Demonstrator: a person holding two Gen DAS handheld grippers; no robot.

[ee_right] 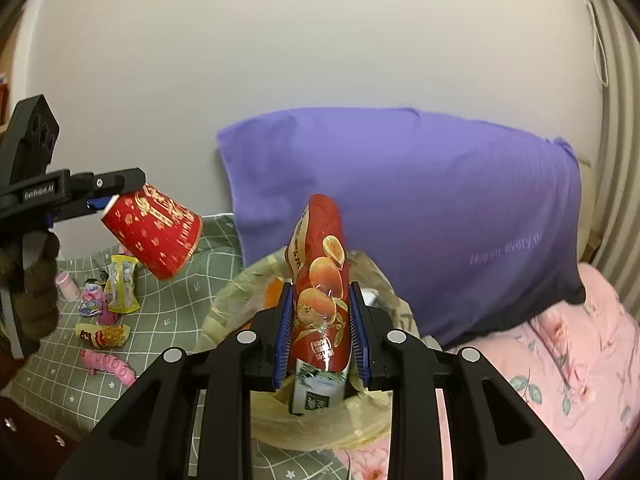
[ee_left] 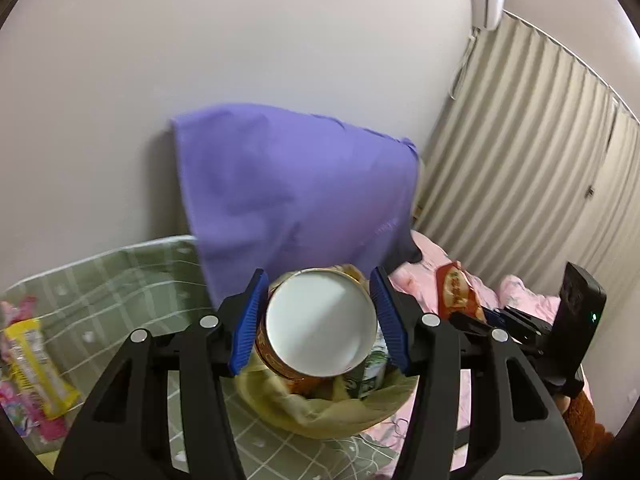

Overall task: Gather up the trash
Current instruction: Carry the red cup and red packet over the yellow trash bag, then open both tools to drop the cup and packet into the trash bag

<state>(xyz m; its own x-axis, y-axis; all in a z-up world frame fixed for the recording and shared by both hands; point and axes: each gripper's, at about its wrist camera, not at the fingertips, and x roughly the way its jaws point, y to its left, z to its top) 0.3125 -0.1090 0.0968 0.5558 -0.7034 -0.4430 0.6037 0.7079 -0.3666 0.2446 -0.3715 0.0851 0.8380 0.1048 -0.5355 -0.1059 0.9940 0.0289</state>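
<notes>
My left gripper [ee_left: 320, 280] is shut on a red paper cup [ee_left: 320, 320] with gold print; its white inside faces the camera. The cup hangs tilted over a yellowish trash bag [ee_left: 304, 412] that holds a green-white carton [ee_left: 374, 368]. In the right wrist view the same cup [ee_right: 156, 232] is held in the air at the left by the left gripper [ee_right: 102, 200]. My right gripper [ee_right: 320, 290] is shut on a red snack packet [ee_right: 320, 240] printed with oranges, upright above the bag [ee_right: 280, 428] and carton [ee_right: 316, 392]. The packet [ee_left: 456, 292] and right gripper [ee_left: 486, 314] also show at the right.
A purple pillow [ee_right: 420, 208] leans on the wall behind the bag. Several wrappers lie on the green checked sheet [ee_right: 168, 312], among them a yellow wrapper [ee_right: 122, 284] and a pink one [ee_right: 112, 366]. A pink floral blanket [ee_right: 568, 360] is at the right, curtains [ee_left: 520, 160] beyond.
</notes>
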